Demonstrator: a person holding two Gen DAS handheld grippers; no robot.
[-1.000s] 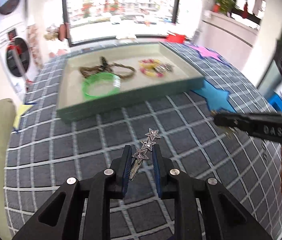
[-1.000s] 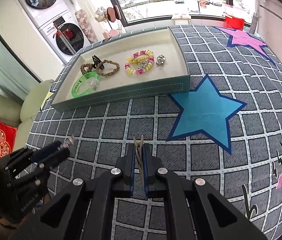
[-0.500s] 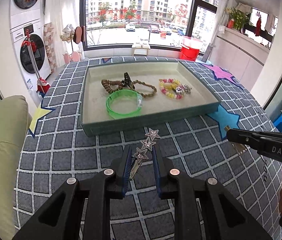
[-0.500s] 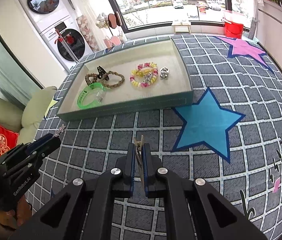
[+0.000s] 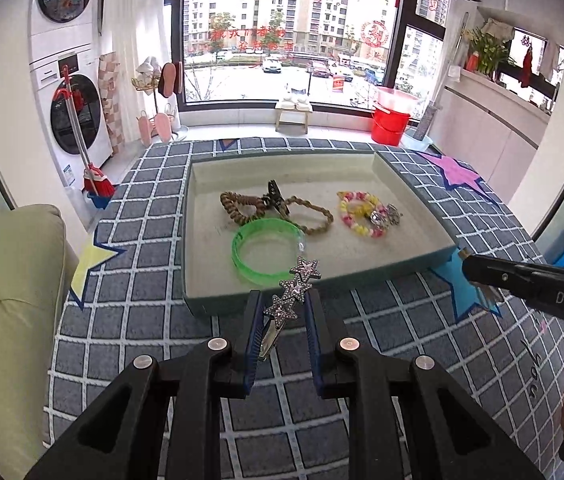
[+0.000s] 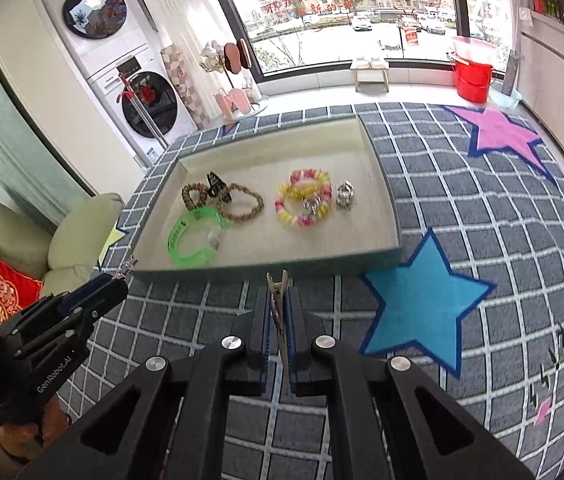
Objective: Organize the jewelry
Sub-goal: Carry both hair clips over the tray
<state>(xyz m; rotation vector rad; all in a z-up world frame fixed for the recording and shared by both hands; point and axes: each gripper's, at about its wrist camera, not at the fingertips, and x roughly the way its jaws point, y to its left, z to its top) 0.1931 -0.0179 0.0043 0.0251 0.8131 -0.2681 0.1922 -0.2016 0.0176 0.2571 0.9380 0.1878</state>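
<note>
My left gripper (image 5: 282,300) is shut on a silver hair clip with three rhinestone stars (image 5: 295,289), which juts out over the near wall of the shallow tray (image 5: 218,306). My right gripper (image 6: 278,292) is shut on a thin metal clip (image 6: 278,300), held edge-on above the checked cloth just short of the tray (image 6: 395,236). Inside the tray lie a green bangle (image 5: 266,254), braided brown bands with a black claw clip (image 5: 278,196), a pink-and-yellow bead bracelet (image 5: 361,212) and a small silver piece (image 6: 344,195).
The grey checked tablecloth (image 6: 481,208) has blue (image 6: 421,304) and pink (image 6: 501,132) star patches. A pale green sofa (image 5: 6,292) is on the left. Beyond the table stand a washing machine (image 5: 78,116), a red bucket (image 5: 391,120) and a stool (image 5: 293,114).
Both grippers have risen and drawn toward the tray with their clips still held. In the left wrist view the star clip now overlaps the tray's near wall; the tray looks more square-on.
</note>
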